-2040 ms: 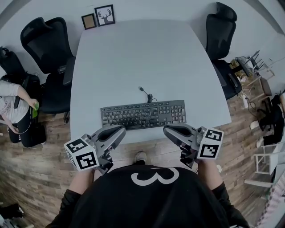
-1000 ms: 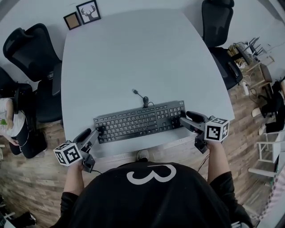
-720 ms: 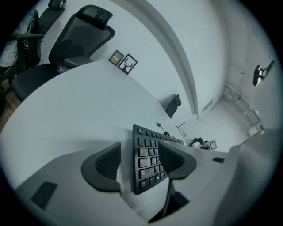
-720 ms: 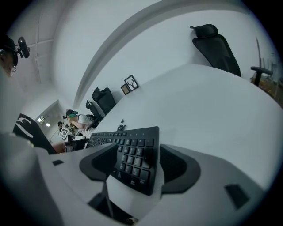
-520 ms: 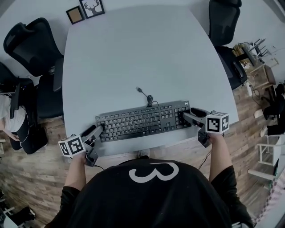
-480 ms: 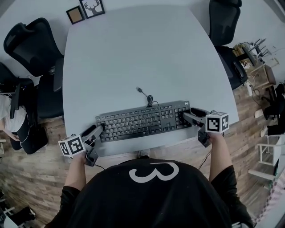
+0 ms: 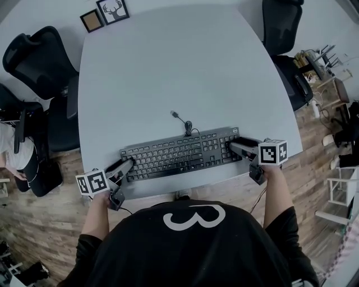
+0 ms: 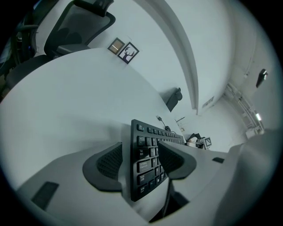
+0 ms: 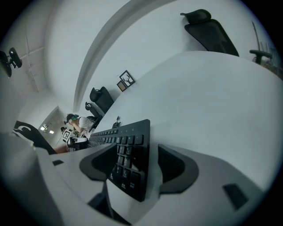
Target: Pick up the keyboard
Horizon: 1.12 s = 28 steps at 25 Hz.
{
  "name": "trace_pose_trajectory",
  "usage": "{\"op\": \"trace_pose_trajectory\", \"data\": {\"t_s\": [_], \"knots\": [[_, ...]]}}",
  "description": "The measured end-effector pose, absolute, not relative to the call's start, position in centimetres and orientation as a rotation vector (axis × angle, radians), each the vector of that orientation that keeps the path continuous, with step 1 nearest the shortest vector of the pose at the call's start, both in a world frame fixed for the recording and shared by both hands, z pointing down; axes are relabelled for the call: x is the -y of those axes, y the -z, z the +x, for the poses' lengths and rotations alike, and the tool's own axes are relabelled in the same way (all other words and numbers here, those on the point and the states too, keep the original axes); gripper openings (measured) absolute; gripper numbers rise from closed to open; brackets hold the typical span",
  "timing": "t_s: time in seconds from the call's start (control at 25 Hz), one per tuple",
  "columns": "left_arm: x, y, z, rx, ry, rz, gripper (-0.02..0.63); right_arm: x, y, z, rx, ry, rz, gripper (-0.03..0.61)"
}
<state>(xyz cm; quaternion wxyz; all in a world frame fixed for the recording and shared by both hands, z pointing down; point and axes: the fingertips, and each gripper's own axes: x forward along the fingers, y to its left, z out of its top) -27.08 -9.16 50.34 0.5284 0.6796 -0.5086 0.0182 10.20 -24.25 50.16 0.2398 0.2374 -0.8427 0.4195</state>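
One flat, rectangular, matte-black keyboard

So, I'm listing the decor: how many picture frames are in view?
2, side by side beyond the table's far left corner: a small brown frame, and right of it a black deer frame.
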Motion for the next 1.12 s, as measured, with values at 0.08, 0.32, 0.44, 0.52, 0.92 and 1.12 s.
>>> {"op": "trace_pose_trajectory", "data": {"t_s": [0.08,0.32,0.44,0.52,0.92,1.12], "knots": [[9.3,-50.4,-26.5,1.186,-0.034,1.623,0.256,24.1,-50.2,10.0,2.304,-1.155,0.623,0.288],[9.3,-50.5,-25.5,1.126,-0.026,1.622,0.252,23.4,-50.4,9.4,2.286,-1.157,0.557,0.287],[9.2,-50.7,-25.8,1.146,-0.047,1.604,0.227,23.4,-50.6,9.5,2.271,-1.193,0.528,0.255],[9.1,-51.0,-26.0,1.178,-0.09,1.602,0.189,23.5,-50.7,9.6,2.255,-1.191,0.526,0.224],[9.2,-51.2,-26.1,1.189,-0.104,1.597,0.179,23.5,-51.0,9.6,2.23,-1.215,0.586,0.189],[9.3,-51.1,-26.2,1.239,-0.105,1.583,0.176,23.7,-51.0,9.6,2.228,-1.215,0.628,0.186]]}}
